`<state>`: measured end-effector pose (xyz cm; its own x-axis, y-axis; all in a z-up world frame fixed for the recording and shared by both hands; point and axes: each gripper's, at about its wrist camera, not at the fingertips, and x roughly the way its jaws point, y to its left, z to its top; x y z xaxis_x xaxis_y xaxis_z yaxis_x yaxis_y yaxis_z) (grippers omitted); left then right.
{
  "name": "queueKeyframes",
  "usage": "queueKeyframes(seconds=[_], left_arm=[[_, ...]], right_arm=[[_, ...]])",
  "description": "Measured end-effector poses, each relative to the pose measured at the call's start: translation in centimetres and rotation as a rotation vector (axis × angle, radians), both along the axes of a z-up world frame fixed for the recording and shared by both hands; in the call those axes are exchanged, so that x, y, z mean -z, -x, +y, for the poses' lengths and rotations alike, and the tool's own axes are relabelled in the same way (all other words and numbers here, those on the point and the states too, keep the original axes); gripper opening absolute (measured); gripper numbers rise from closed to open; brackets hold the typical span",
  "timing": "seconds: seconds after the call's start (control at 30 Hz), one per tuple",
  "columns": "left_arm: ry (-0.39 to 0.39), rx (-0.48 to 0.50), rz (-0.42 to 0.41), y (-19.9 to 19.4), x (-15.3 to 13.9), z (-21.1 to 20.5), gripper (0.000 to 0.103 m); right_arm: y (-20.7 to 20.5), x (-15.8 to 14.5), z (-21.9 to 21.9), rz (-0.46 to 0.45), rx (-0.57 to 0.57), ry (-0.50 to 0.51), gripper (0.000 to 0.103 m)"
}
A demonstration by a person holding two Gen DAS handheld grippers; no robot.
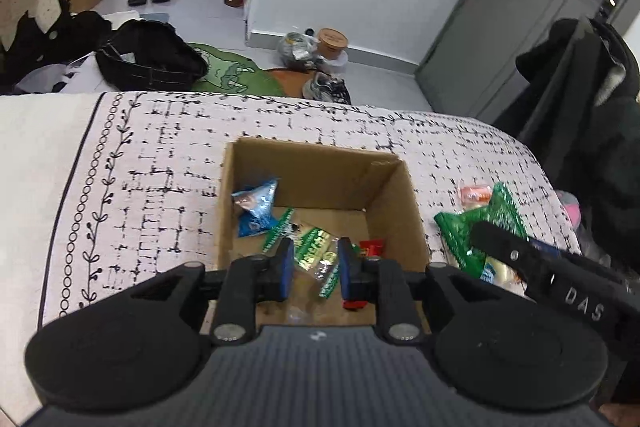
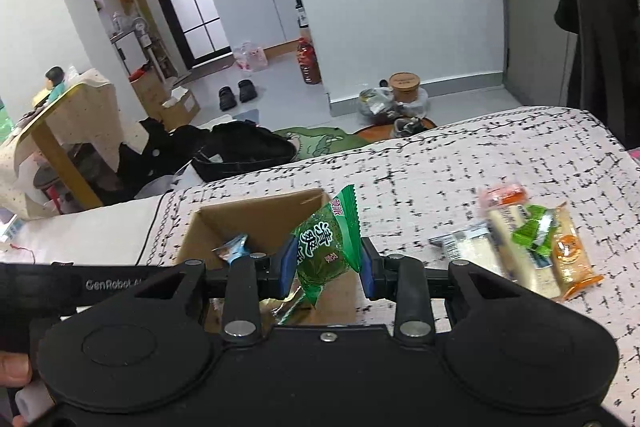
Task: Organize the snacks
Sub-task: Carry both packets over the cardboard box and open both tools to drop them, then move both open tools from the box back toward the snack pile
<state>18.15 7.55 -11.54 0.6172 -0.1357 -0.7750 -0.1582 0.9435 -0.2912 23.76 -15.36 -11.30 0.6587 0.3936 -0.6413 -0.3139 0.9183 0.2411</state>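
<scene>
An open cardboard box (image 1: 312, 149) (image 2: 256, 211) sits on a white cloth with black markings. In it lie a blue packet (image 1: 256, 207), a red packet (image 1: 372, 247) and a green-and-clear packet (image 1: 316, 247). My left gripper (image 1: 315, 267) hangs over the box, open, with that green-and-clear packet below the gap between its blue pads. My right gripper (image 2: 326, 267) is shut on a green snack packet (image 2: 326, 243) (image 1: 480, 227), held upright at the box's right rim. Loose snacks lie to the right on the cloth: an orange packet (image 2: 572, 259) and pale bars (image 2: 508, 227).
The cloth-covered surface (image 1: 160, 167) ends just beyond the box. Past its far edge, on the floor, are a black bag (image 1: 148, 55), a green rug (image 1: 232, 71) and shoes. Dark coats (image 1: 580, 99) hang at the right edge. A person's hand (image 2: 12, 367) holds a handle at lower left.
</scene>
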Motion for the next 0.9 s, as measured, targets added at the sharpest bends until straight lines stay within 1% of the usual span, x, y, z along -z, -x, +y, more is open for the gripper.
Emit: queueKeyframes(seconds=[0.03,0.13,0.2,0.23,0.3,0.4,0.47,0.53,0.63,0.7,0.8,0.9], left_arm=[[0.002,-0.01,0.0,0.0,0.0,0.2,0.025],[0.005,-0.037,-0.005,0.2,0.0,0.8,0.034],[0.001,-0.053,-0.008,0.3,-0.1,0.9,0.045],[-0.004,-0.059,-0.01,0.3,-0.1,0.9,0.048],[-0.021,-0.067,-0.018,0.4,-0.2,0.9,0.061],[-0.037,-0.076,-0.042,0.5,-0.4,0.7,0.073],[-0.032,-0.079,-0.061,0.7,-0.5,0.7,0.077],[-0.022,-0.08,-0.067,0.6,-0.5,0.6,0.08],[-0.022,-0.063,-0.063,0.3,-0.3,0.0,0.083],[-0.035,-0.054,-0.07,0.3,-0.3,-0.5,0.089],[-0.066,-0.029,-0.091,0.4,-0.4,-1.3,0.09],[-0.095,-0.02,-0.075,0.3,-0.3,-2.0,0.091]], right_arm=[[0.0,0.0,0.2,0.003,-0.005,-0.003,0.031],[0.1,0.0,0.8,0.01,-0.034,-0.025,0.032],[0.3,-0.1,1.1,0.012,-0.061,-0.034,0.035],[0.4,-0.1,1.2,0.007,-0.066,-0.028,0.04],[0.5,-0.3,1.1,-0.002,-0.059,-0.022,0.05],[0.5,-0.4,0.5,0.002,-0.033,-0.014,0.054],[0.5,-0.3,0.0,0.002,-0.009,0.006,0.061],[0.5,-0.5,-0.6,-0.004,0.021,0.016,0.078],[0.8,-0.6,-1.7,-0.024,0.052,0.041,0.091],[0.9,-0.5,-2.2,-0.027,0.068,0.065,0.094],[1.1,-0.4,-3.1,-0.021,0.085,0.084,0.098],[1.5,-0.3,-4.0,-0.022,0.104,0.094,0.102]])
